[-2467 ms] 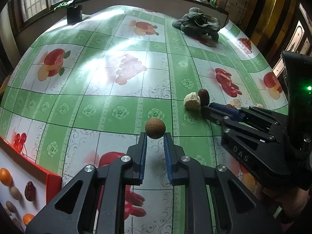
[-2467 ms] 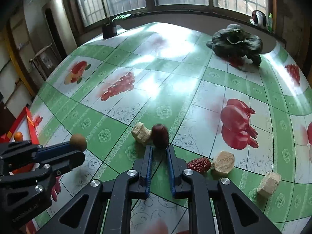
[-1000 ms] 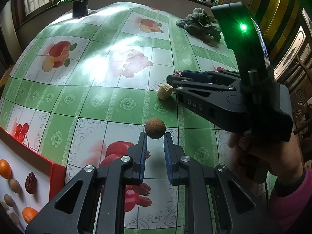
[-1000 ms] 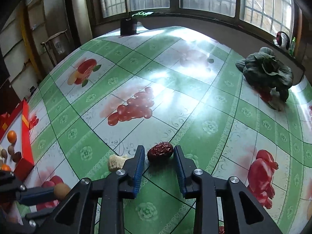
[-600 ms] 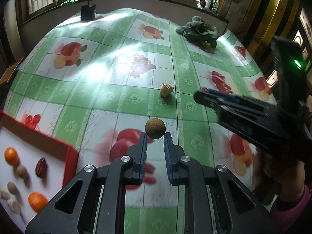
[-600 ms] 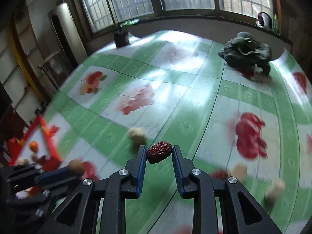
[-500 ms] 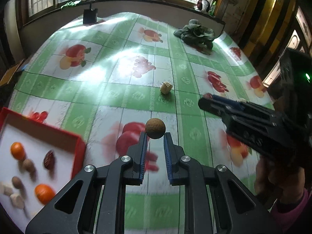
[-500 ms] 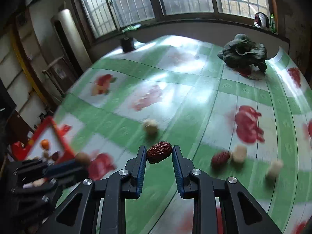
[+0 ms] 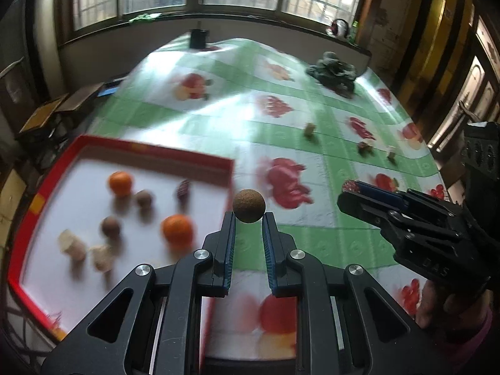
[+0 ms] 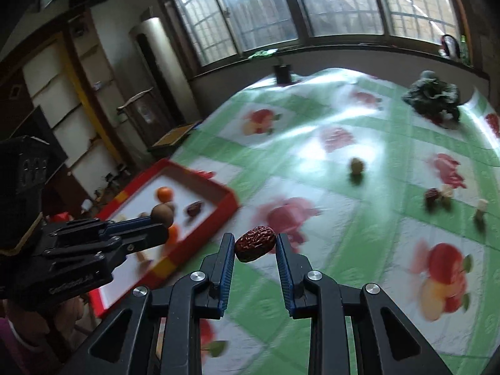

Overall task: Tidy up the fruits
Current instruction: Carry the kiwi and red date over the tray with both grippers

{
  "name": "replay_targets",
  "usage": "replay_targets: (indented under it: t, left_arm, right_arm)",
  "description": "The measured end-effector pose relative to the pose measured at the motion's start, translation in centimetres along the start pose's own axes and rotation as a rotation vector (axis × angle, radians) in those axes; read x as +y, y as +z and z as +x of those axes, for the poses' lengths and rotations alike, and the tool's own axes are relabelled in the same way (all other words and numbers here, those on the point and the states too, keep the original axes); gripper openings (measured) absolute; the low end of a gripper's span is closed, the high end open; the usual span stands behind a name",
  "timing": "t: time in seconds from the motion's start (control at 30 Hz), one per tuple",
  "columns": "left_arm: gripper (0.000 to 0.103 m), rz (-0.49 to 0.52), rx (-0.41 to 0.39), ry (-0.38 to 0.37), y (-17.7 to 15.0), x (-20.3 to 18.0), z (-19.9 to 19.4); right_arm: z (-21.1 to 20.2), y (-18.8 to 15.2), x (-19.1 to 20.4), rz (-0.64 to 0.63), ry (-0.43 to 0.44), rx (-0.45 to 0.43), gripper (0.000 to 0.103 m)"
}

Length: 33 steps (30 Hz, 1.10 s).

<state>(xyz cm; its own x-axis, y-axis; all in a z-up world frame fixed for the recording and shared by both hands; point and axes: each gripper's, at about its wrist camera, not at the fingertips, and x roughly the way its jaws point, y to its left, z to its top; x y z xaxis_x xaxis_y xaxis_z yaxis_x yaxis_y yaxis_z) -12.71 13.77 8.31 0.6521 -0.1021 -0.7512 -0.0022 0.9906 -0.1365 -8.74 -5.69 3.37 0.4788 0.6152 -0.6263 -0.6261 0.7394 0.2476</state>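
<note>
Left hand-held gripper (image 9: 248,228) is clamping a small brown round fruit (image 9: 249,205) at its fingertips, hovering just right of the red tray (image 9: 150,151), which is sitting on the worktop (image 9: 312,143) ahead and to the left. Right hand-held gripper (image 10: 254,251) is pinching a red date (image 10: 255,247) across its short axis, tray further off to its left. Tray is already holding oranges, brown fruits and a date. Both pieces are looking light and small; the round one is firm and likely rolling once let go, the date wrinkled, slightly soft, so a gentle pinch at the middle is suiting it. Both grippers are pointing forward and downward, side by side, well above the cloth. More pieces are lying far ahead to the right of both.
</note>
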Motion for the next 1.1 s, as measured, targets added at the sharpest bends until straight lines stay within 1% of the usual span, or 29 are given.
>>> replay_targets:
  t: [0.2,0.4,0.7,0.9,1.1]
  left_arm:
    - [0.016,-0.041,0.003,0.054,-2.4,3.8,-1.6]
    - [0.016,-0.085,0.020,0.115,-4.0,6.6,-1.5]
    - [0.016,-0.090,0.005,0.203,-4.6,8.0,-0.9]
    - [0.016,-0.104,0.005,0.232,-4.7,8.7,-0.4]
    - [0.016,-0.117,0.006,0.235,-4.8,9.2,0.0]
  right_arm:
    - [1.6,-0.3,4.1,-0.040,0.059,0.028,0.026]
    - [4.1,-0.4,7.5,-0.090,0.095,0.081,0.026]
    - [6.6,-0.3,10.1,-0.139,0.115,0.125,0.026]
    - [8.1,-0.8,11.8,-0.184,0.122,0.162,0.026]
    - [9.3,-1.0,12.6,-0.207,0.122,0.189,0.026]
